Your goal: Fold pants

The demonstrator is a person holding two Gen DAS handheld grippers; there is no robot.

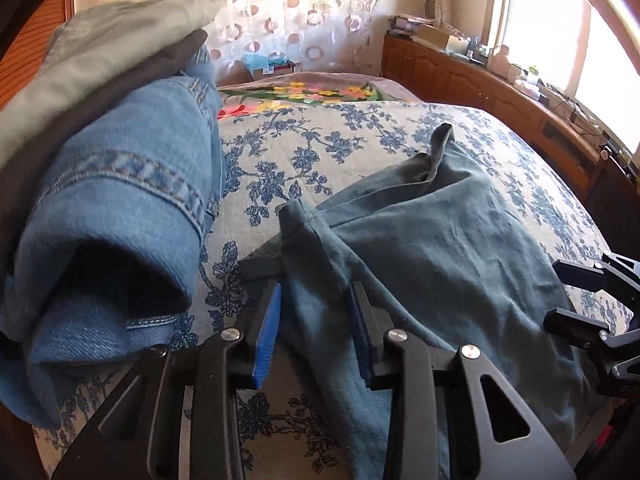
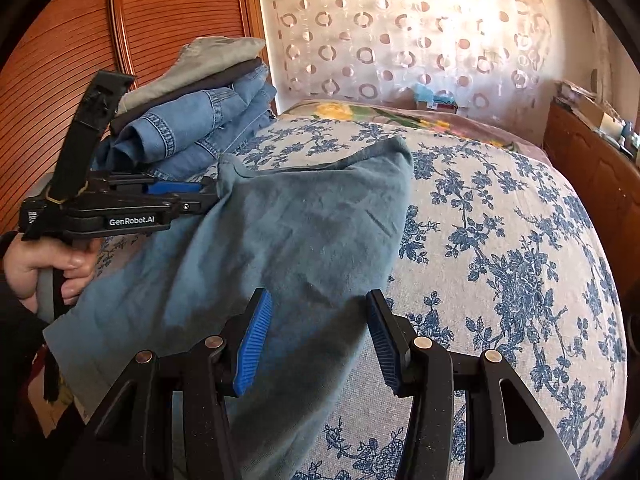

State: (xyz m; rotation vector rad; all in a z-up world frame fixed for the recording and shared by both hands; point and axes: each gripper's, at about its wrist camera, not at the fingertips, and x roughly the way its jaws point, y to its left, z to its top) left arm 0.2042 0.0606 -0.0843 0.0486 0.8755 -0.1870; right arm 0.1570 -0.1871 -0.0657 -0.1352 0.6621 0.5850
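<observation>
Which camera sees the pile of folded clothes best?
The right wrist view: the whole stack of folded blue jeans, dark and grey-green clothes shows, standing on the bed. In the left wrist view the stack is too close, cut off at the edge.

The left gripper [image 1: 316,320] is spreading its blue-padded fingers [image 1: 267,330] wide, nothing pinched between them. The right gripper [image 2: 320,338] is gaping equally, pads [image 2: 254,342] apart. The left hand [image 2: 48,268] is clutching its handle behind the fingers.
</observation>
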